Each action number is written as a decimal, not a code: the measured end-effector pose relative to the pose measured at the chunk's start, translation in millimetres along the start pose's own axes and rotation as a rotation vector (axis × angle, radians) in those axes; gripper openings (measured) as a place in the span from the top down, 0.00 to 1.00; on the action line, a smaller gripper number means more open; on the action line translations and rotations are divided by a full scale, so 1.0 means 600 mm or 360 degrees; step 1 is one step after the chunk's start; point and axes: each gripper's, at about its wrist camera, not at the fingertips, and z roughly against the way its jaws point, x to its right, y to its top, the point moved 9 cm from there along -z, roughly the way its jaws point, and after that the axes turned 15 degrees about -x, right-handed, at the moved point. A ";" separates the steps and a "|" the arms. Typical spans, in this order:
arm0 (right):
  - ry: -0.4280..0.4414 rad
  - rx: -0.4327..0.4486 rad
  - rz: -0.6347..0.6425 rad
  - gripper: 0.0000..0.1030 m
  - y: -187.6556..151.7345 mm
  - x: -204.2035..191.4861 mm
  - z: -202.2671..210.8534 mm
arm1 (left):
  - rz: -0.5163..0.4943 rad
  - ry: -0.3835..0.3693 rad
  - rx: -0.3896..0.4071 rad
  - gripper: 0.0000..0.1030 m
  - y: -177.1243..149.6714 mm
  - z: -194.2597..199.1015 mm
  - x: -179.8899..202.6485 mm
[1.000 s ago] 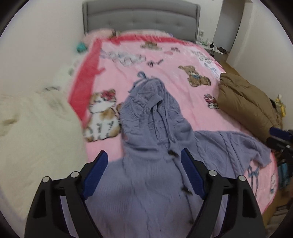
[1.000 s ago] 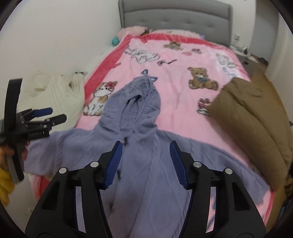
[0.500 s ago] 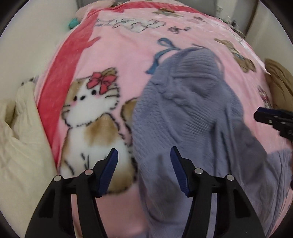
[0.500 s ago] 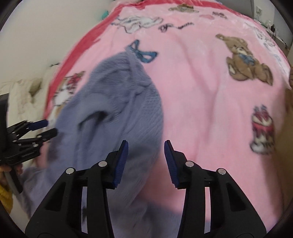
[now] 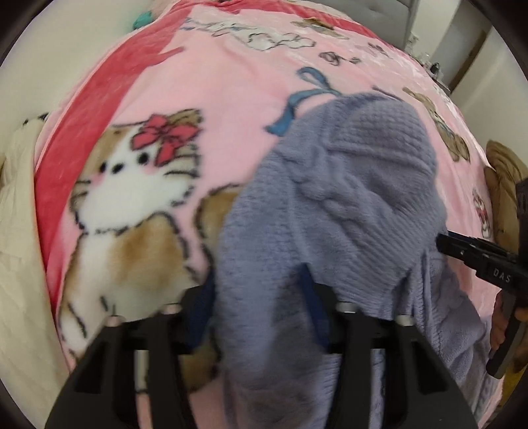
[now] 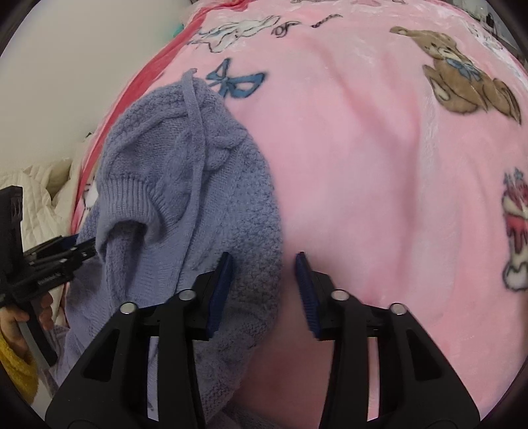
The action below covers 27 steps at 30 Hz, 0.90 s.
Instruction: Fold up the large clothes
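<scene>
A lavender knitted hooded sweater lies on the pink cartoon blanket of a bed. My left gripper points down at the hood's left side; its jaws are closing and knit fabric bulges between the blue pads. My right gripper straddles the hood's right edge. Its jaws are closing too: the sweater touches the left pad, while the right pad stands clear over the blanket. Each gripper shows in the other's view: the right gripper, and the left gripper held by a hand with a yellow sleeve.
A cream quilt is bunched along the bed's left side by the wall. A brown coat lies at the right edge of the bed. The grey headboard is at the far end.
Both grippers have dropped towards the bed and moved in on the hood, one to each side. Their jaws have narrowed, and sweater fabric now lies between them.
</scene>
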 end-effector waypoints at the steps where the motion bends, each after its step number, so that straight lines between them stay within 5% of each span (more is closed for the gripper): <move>1: 0.0024 -0.0008 -0.0013 0.76 -0.001 -0.002 -0.003 | 0.0007 0.0031 0.0026 0.65 0.000 0.002 0.005; 7: -0.0028 0.0057 0.0004 0.95 0.006 -0.027 0.017 | 0.0070 0.0003 0.0075 0.90 0.001 0.018 -0.007; 11: -0.0036 0.0233 0.0088 0.95 0.020 -0.040 0.103 | 0.0177 -0.0111 0.0334 0.92 0.005 0.090 -0.060; 16: -0.0194 0.0121 0.0080 0.95 0.019 -0.008 0.112 | 0.0310 0.0085 0.0200 1.00 -0.012 0.063 -0.142; 19: -0.0230 0.0033 0.0057 0.95 0.003 0.013 0.070 | 0.0407 0.0085 0.0102 1.00 -0.032 0.032 -0.181; 21: -0.0261 -0.0008 0.0023 0.94 -0.008 0.025 0.041 | 0.0351 -0.0001 0.0150 1.00 -0.034 0.033 -0.171; 23: -0.0276 -0.0034 0.0012 0.87 -0.014 0.030 0.024 | 0.0232 -0.0113 0.0235 0.98 -0.030 0.047 -0.143; 24: -0.0216 0.0014 -0.0007 0.76 -0.015 0.030 0.030 | 0.0160 -0.0171 0.0263 0.96 -0.024 0.053 -0.124; 25: -0.0149 0.0061 -0.0024 0.60 -0.018 0.029 0.036 | 0.0125 -0.0199 0.0269 0.88 -0.022 0.055 -0.111; 27: -0.0011 0.0148 -0.0053 0.54 -0.026 0.025 0.053 | 0.0062 -0.0271 0.0250 0.73 -0.014 0.052 -0.082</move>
